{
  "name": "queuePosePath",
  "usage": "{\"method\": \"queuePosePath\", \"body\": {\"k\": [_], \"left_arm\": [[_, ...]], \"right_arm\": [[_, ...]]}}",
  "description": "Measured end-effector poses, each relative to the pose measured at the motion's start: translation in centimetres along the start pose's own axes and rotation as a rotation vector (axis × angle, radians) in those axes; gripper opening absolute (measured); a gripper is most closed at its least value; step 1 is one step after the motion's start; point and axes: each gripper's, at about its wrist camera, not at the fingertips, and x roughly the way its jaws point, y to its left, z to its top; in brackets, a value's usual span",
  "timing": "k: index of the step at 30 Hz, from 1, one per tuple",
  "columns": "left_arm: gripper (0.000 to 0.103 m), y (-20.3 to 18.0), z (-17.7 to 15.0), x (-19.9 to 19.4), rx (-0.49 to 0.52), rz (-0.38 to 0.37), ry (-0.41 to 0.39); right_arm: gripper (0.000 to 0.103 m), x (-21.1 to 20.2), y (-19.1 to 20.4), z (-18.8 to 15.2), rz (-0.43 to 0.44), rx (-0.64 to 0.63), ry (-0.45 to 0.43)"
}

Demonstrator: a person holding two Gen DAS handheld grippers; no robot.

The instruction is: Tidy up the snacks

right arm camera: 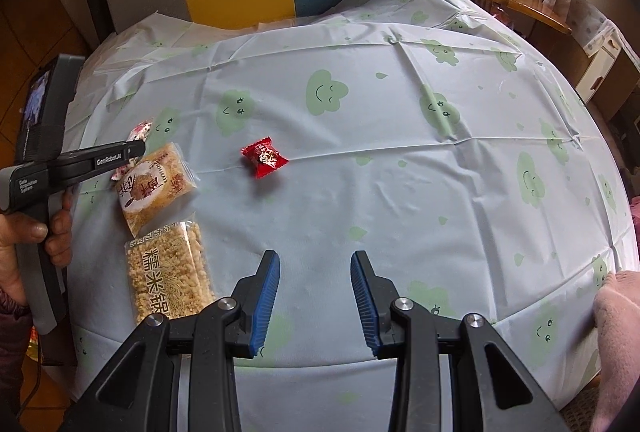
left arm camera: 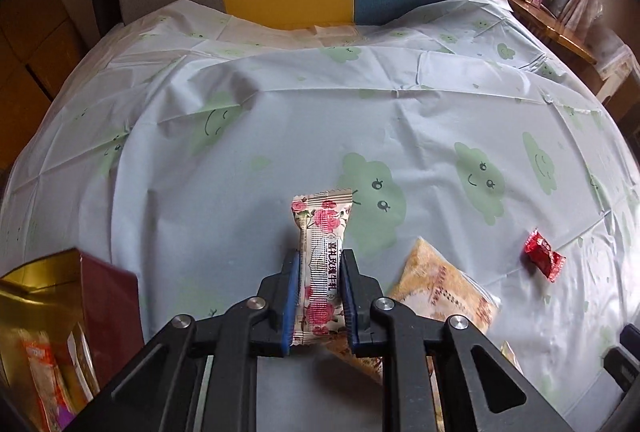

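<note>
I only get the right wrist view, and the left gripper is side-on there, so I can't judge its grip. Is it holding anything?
Observer: Yes. The left gripper is shut on a rose-printed candy, which runs lengthwise between the fingers, its far end sticking out past them.
Operator: Good. I see no container anywhere in my view. Is there one?
Observer: There is. A red box with a gold lining stands open to the left of that gripper, and an orange packet is already inside it.
</note>
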Motion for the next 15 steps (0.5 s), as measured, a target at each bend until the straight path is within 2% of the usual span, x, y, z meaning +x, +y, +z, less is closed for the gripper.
{"method": "queuePosePath", "body": {"k": [4, 8, 15], "left_arm": [[0.020, 0.0, -2.3, -2.9, -0.007, -0.004, -0.023], [0.020, -0.6, -5.3, -5.6, 0.028, -0.004, -0.060], [0.020, -2.0, -11.5, -7.8, 0.073, -0.077, -0.037]], "right_arm": [[0.037, 0.1, 0.2, -0.1, -0.006, -0.009, 0.005], [0.037, 0.4, 0.3, -0.2, -0.005, -0.011, 0.021], [0.037, 0.7, 0.0, -0.4, -0.020, -0.002, 0.034]]}}
